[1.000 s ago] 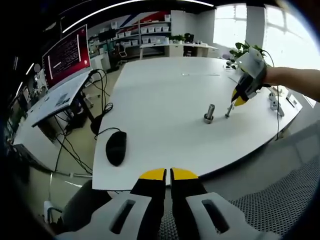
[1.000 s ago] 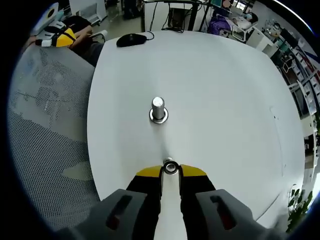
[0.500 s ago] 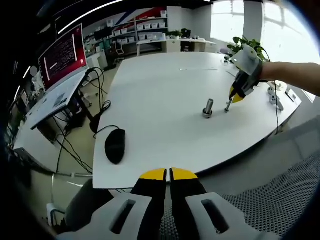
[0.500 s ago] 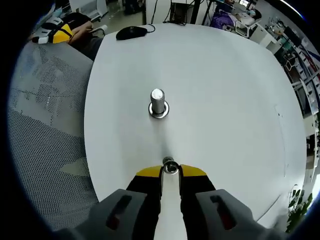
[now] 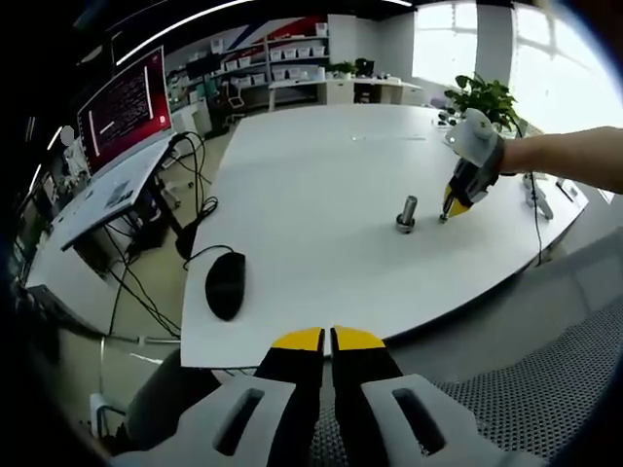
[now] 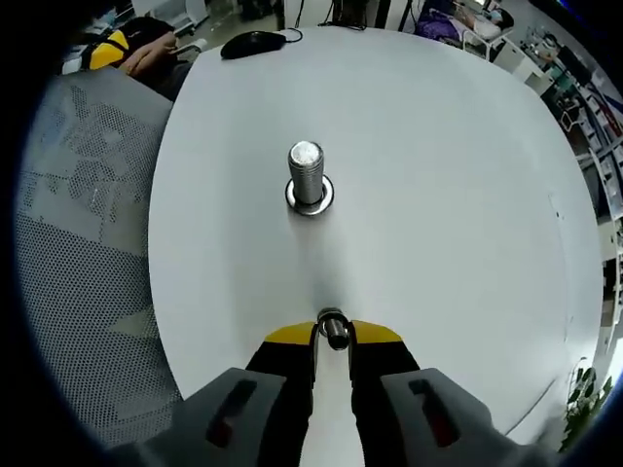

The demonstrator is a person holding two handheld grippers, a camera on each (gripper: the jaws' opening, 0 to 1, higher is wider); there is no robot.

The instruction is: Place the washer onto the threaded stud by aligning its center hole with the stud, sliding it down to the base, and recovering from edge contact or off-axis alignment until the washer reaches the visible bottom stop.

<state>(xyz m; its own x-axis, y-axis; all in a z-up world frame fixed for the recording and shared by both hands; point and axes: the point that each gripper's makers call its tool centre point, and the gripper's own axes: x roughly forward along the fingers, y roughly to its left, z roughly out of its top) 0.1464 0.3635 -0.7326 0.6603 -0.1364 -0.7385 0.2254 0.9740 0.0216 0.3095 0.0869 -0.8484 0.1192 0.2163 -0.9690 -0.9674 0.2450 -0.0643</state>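
Note:
A silver threaded stud (image 6: pixel 308 179) stands upright on the white table (image 6: pixel 438 165), on a round flange base. My right gripper (image 6: pixel 332 333) is shut on a small metal washer (image 6: pixel 333 326), held on edge between its yellow-tipped jaws, short of the stud and above the table. In the left gripper view the stud (image 5: pixel 407 213) is far off, with the right gripper (image 5: pixel 453 207) just to its right, held by a person's hand. My left gripper (image 5: pixel 328 339) hangs over the table's near edge, its jaws closed together with nothing between them.
A black mouse (image 5: pixel 225 285) lies on the table's left part, with cables behind it. A grey mesh chair (image 6: pixel 78 204) stands beside the table. A red-lit monitor (image 5: pixel 125 105) sits on a side desk. A potted plant (image 5: pixel 484 95) stands at the far edge.
The right gripper with the washer has moved closer to the stud, which looms larger in its view. The left gripper has stayed put.

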